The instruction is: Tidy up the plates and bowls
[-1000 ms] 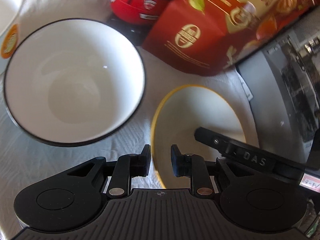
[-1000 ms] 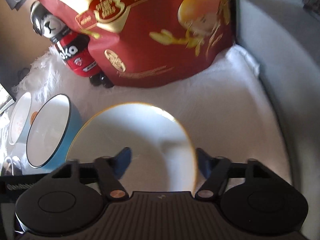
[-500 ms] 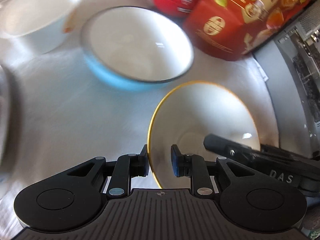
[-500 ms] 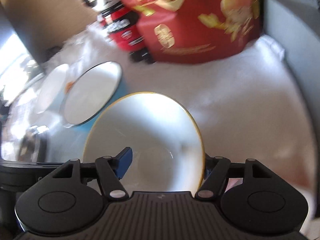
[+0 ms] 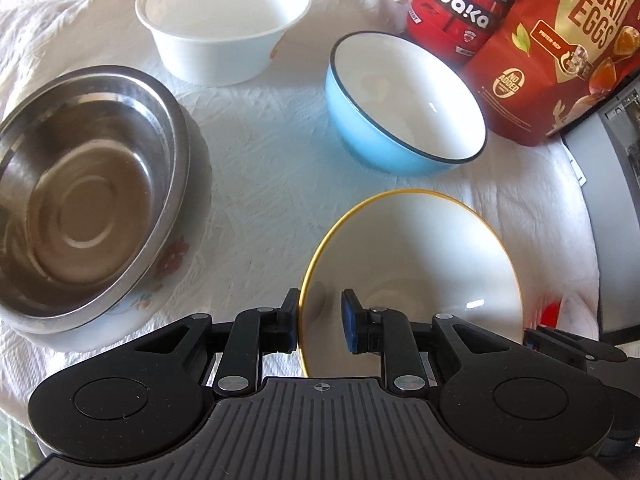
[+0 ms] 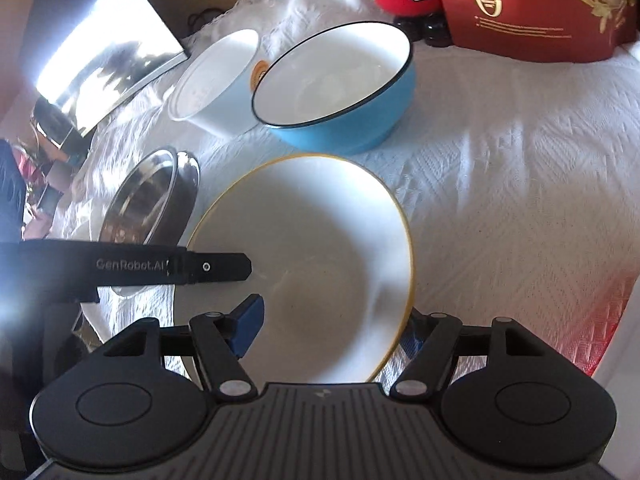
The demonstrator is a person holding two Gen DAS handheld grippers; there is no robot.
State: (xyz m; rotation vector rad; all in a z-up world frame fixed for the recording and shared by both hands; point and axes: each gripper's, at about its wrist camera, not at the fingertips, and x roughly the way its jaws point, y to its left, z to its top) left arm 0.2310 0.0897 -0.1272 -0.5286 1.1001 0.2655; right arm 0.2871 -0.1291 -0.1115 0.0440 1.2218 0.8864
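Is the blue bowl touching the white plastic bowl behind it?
Apart. The left wrist view shows a strip of white cloth between the blue bowl and the white plastic bowl; in the right wrist view they merely overlap.

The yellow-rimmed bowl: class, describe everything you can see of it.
The yellow-rimmed bowl is wide, white and glossy like ceramic, with a thin yellow edge, and empty. It is tilted above the white cloth, in front of the blue bowl. The left gripper pinches its rim; the right gripper straddles the opposite rim.

Read "QUAIL EGGS", "NO ADDED" on red bag (image 5: pixel 556 64); "waka" on red figurine (image 5: pixel 456 12); "GenRobot.AI" on left gripper (image 6: pixel 132 266).
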